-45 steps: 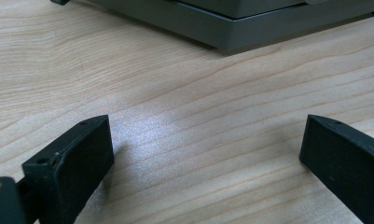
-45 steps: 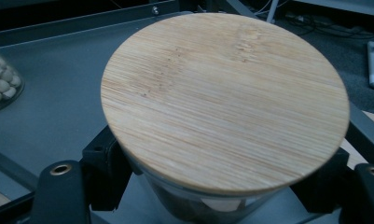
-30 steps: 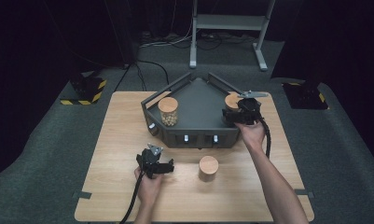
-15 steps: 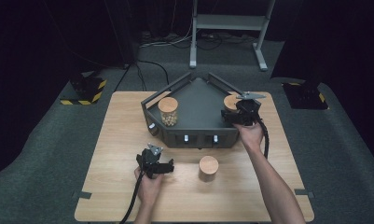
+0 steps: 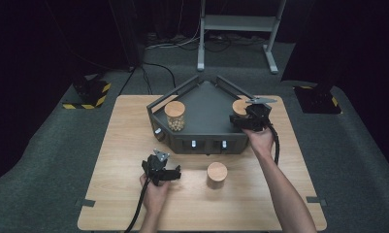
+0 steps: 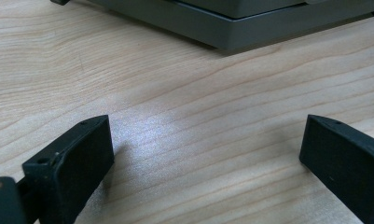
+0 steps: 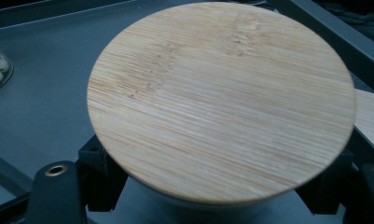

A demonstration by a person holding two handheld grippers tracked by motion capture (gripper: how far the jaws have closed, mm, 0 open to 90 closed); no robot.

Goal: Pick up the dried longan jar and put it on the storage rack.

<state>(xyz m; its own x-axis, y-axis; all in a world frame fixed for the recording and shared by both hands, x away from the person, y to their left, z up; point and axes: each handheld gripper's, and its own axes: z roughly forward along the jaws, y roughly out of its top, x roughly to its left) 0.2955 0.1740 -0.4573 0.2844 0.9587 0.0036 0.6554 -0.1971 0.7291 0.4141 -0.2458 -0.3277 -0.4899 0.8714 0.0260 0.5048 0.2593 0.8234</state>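
Jaws of the right gripper have just been opening around the round wooden-lidded jar, set at the right of the dark grey tray, likely letting go. Left gripper waits open over the wooden table, lower left.

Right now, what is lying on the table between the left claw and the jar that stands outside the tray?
Nothing: in the high view, only bare wood separates the left claw from the lidded jar on the table.
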